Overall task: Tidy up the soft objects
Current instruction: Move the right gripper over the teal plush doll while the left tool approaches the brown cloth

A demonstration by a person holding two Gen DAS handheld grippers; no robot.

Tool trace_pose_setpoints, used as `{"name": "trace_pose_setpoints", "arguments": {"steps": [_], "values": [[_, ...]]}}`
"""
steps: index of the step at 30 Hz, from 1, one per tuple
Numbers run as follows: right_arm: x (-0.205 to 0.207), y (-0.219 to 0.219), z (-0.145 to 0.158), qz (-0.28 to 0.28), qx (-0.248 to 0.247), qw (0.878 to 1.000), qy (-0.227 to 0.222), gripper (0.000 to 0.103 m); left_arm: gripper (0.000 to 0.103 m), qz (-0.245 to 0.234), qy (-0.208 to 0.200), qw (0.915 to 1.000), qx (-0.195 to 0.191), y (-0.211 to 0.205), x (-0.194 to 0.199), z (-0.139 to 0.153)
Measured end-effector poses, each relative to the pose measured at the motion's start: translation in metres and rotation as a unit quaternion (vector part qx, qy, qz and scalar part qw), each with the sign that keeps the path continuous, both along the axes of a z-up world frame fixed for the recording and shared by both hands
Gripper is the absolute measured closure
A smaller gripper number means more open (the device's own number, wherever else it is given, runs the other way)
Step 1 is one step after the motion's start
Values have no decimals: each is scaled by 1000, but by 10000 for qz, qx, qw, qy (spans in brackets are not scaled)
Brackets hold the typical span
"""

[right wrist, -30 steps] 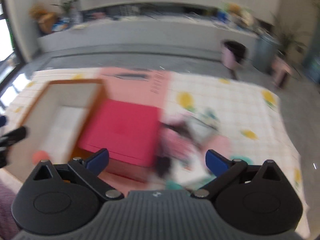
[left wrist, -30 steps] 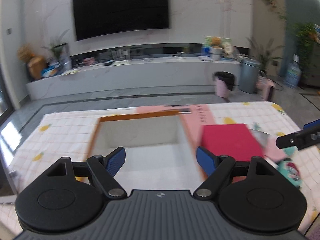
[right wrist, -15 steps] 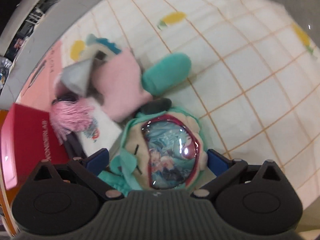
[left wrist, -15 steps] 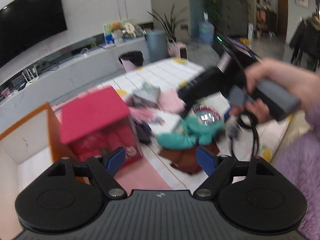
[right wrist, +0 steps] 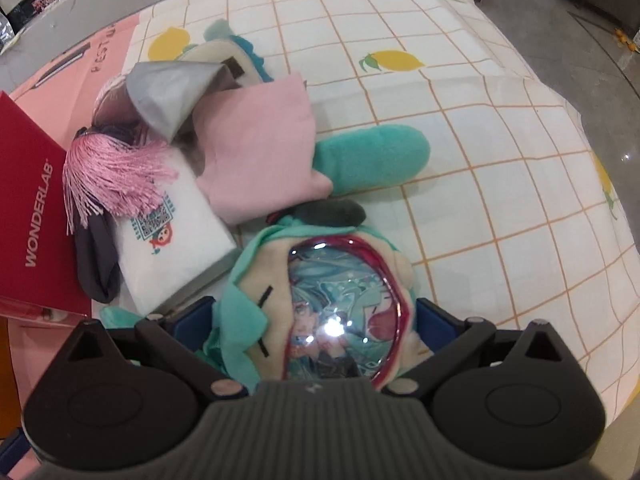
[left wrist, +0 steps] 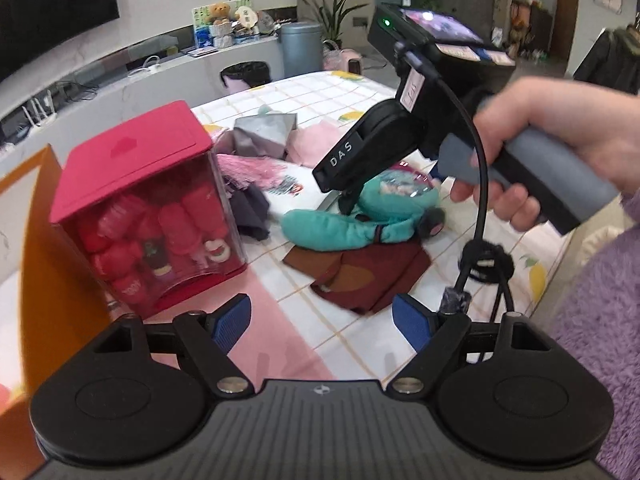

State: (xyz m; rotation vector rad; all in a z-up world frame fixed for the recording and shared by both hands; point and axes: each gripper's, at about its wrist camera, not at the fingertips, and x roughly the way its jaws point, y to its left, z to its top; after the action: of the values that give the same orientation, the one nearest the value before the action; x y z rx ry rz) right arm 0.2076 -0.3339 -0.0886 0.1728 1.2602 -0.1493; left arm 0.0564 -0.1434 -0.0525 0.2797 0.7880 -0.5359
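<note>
Your checked counter (right wrist: 460, 128) carries the whole pile, and the teal plush (right wrist: 320, 300) lies at its near edge, touching the pink cloth (right wrist: 260, 152) and resting on a brown cloth (left wrist: 372, 272). Close on the plush's padded sides, not its shiny clear window, and lift straight so neighbours stay put. Your right tongs (right wrist: 316, 316) straddle the plush from above, blue pads at both flanks; whether they already pinch it is hard to judge, though they look unclosed. Your left tongs (left wrist: 322, 322) hang spread and empty, near the red box (left wrist: 148, 208).
</note>
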Motion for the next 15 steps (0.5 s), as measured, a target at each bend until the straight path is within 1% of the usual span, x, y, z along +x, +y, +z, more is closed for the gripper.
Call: {"name": "trace_pose_setpoints", "arguments": {"steps": [3, 5, 7, 9, 12, 15], "values": [[-6, -9, 5, -15, 68, 9999, -115, 11, 9, -141, -2, 9998, -126, -2, 2, -3], [-3, -24, 8, -108, 183, 9997, -120, 12, 9, -181, -69, 9997, -139, -6, 3, -7], [-9, -34, 10, -193, 167, 9996, -133, 13, 9, -254, -115, 9995, -123, -10, 2, -11], [-14, -47, 11, -376, 97, 9992, -134, 13, 9, -391, -164, 9990, -103, -16, 1, -16], [-23, -70, 15, -834, -22, 9963, -196, 13, 9, -610, -227, 9978, -128, -22, 1, -22], [-34, -90, 17, -983, -247, 9946, -235, 13, 9, -722, -89, 9972, -155, -30, 6, -27]]}}
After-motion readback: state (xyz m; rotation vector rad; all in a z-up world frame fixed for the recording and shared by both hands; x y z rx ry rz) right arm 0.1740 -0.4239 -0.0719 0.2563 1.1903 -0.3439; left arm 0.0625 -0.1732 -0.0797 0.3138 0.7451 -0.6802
